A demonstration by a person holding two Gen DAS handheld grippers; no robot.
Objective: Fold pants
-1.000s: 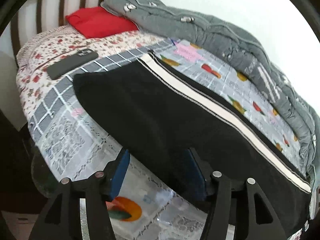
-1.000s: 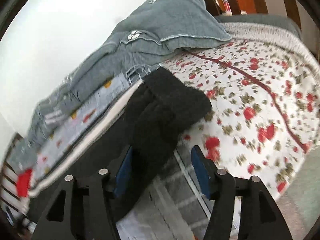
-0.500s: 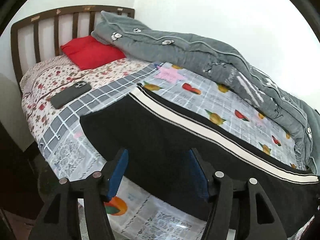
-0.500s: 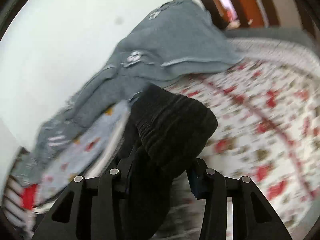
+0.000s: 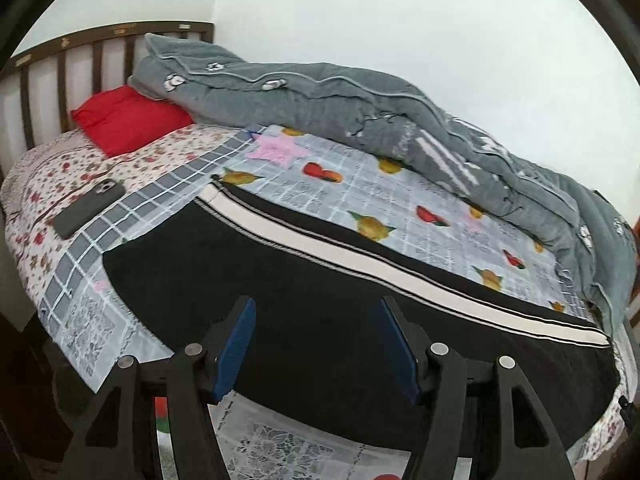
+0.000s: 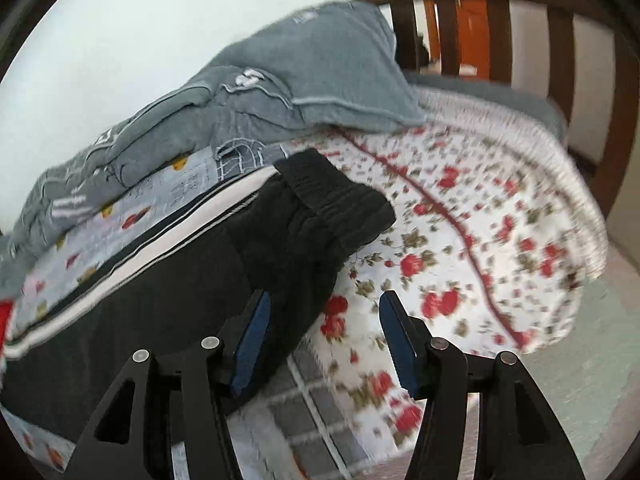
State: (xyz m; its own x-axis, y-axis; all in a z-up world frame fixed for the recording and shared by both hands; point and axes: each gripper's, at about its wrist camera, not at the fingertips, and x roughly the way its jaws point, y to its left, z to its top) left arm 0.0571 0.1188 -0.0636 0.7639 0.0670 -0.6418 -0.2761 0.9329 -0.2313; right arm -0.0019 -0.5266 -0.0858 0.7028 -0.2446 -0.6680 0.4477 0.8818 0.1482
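Observation:
Black pants (image 5: 304, 292) with a white side stripe lie lengthwise across the bed, one leg on the other. My left gripper (image 5: 316, 340) is open and empty, above the near edge of the pants at mid-length. In the right wrist view the elastic waistband end (image 6: 332, 204) of the pants rests on the floral sheet. My right gripper (image 6: 320, 332) is open and empty, just in front of that waistband end, its left finger over the black cloth.
A grey quilt (image 5: 400, 120) is bunched along the wall side. A red pillow (image 5: 128, 118) lies by the wooden headboard (image 5: 60, 60). A dark phone (image 5: 90, 208) lies on the floral sheet. A wooden footboard (image 6: 560, 60) stands beyond the waistband end.
My right gripper closed on the waistband end half a second ago and has now opened and let it drop on the sheet. My left gripper has drawn back, staying open.

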